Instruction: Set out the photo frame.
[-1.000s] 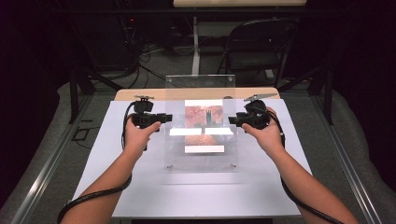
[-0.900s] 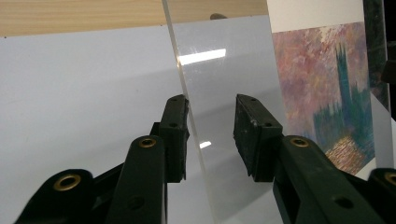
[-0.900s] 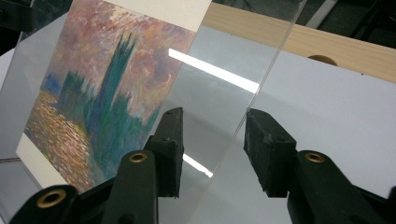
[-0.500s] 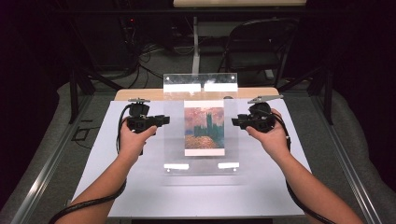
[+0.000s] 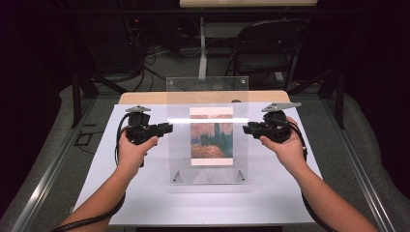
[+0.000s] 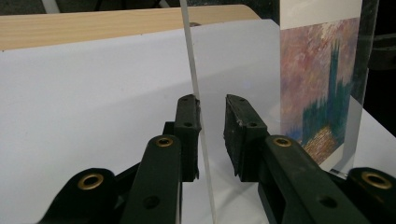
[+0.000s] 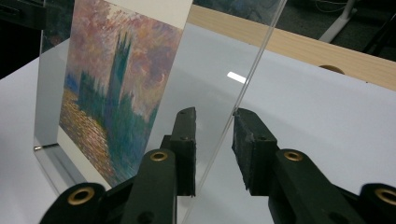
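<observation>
Clear acrylic frame (image 5: pixel 208 130) upright on white table (image 5: pixel 145 193), painting (image 5: pixel 211 136) inside, left gripper (image 5: pixel 164 128) and right gripper (image 5: pixel 247 128) closing around side edges, pads not yet clamped.

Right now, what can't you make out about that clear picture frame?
- High view: whether either gripper presses the acrylic frame; too small.
- Left gripper view: the painting's right part, cut off by the frame's edge.
- Right gripper view: the frame's top, cut by the picture's edge.

Both tongs (image 5: pixel 169 127) (image 5: pixel 245 128) inward, part-closed
</observation>
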Demonstrator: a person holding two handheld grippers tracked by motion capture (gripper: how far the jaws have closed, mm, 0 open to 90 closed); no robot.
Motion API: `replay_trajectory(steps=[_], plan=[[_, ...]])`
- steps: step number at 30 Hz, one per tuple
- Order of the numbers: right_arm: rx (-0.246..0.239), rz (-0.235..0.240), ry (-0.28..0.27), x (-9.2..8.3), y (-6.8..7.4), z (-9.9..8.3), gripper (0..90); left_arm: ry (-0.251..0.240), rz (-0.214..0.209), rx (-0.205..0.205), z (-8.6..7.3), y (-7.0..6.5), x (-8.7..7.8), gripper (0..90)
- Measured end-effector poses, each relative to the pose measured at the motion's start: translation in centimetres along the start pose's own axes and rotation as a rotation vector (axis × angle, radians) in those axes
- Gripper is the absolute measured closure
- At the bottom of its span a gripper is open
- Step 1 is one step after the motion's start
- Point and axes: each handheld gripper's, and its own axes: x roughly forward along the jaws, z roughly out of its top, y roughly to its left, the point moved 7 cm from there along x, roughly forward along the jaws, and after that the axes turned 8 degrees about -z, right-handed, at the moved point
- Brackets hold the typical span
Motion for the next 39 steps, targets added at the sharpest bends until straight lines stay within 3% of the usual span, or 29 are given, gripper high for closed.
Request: replay_trajectory(steps=[5, 13, 21, 39], plan=[[0.003, 0.023, -0.010, -0.8, 0.5, -0.2, 72.0, -0.013, -0.029, -0.004, -0.5, -0.6, -0.8, 77.7], [0.007, 0.036, -0.032, -2.0, 1.1, -0.8, 75.4, -0.018, -0.015, 0.034, -1.1, -1.6, -1.6, 78.7], [-0.009, 0.046, -0.047, -3.1, 1.8, -1.3, 77.3, -0.029, -0.037, 0.045, -2.1, -2.5, -2.7, 78.8], [-0.016, 0.098, -0.082, -5.7, 3.6, -3.2, 76.6, -0.049, -0.095, 0.083, -4.5, -4.6, -4.2, 73.2]])
